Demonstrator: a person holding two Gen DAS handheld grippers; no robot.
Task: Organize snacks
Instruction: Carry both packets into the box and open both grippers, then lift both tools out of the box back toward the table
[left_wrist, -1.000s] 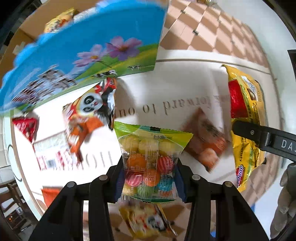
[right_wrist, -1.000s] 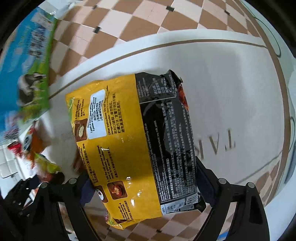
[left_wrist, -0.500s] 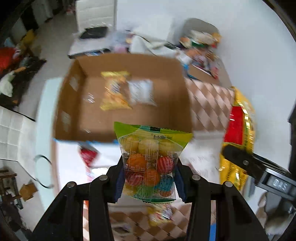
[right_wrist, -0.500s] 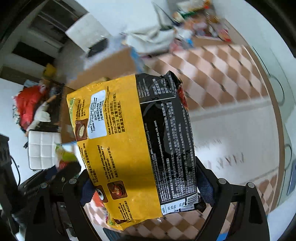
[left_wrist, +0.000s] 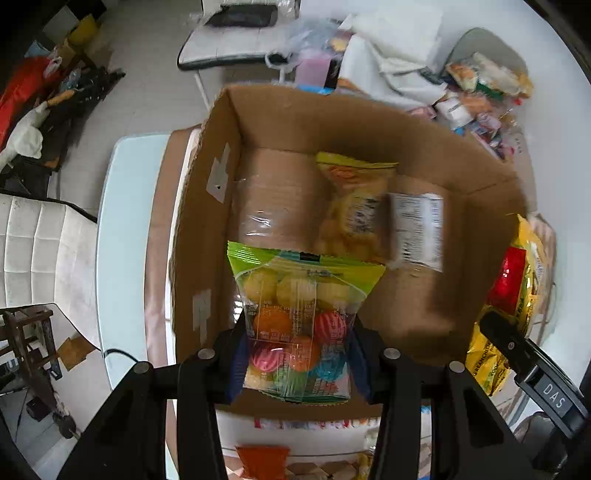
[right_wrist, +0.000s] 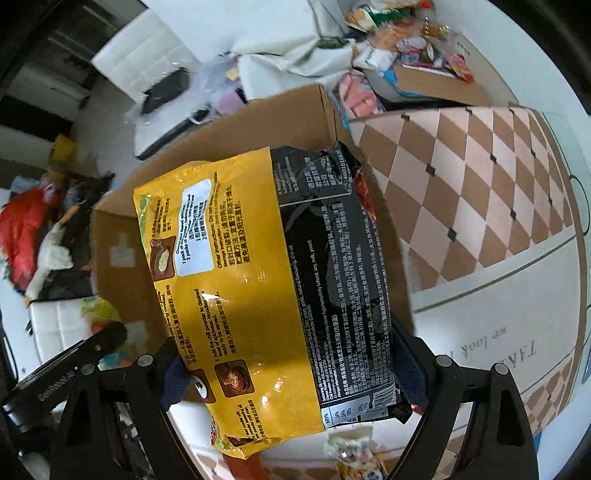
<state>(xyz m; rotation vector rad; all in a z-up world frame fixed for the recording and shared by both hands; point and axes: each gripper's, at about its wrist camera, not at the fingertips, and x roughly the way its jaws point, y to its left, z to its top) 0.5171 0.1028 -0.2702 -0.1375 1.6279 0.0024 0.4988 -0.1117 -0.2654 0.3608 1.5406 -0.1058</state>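
My left gripper (left_wrist: 295, 358) is shut on a clear bag of colourful round candies (left_wrist: 299, 314) with a green top, held above the near part of an open cardboard box (left_wrist: 207, 236). Inside the box lie a yellow snack bag (left_wrist: 351, 206) and a white-labelled packet (left_wrist: 419, 229). My right gripper (right_wrist: 295, 373) is shut on a large yellow and black noodle pack (right_wrist: 266, 280), held over the box's right side (right_wrist: 291, 107). That pack and the right gripper also show in the left wrist view (left_wrist: 517, 295).
The box stands at the far edge of a table with a checkered cloth (right_wrist: 480, 177). More snack packets (left_wrist: 262, 458) lie on the table below the grippers. Beyond stand white chairs (left_wrist: 40, 251) and a cluttered pile of packets (right_wrist: 399, 33).
Both grippers have lifted from the table with their packs and moved forward over the open box. The view went from the tabletop to the box's inside.
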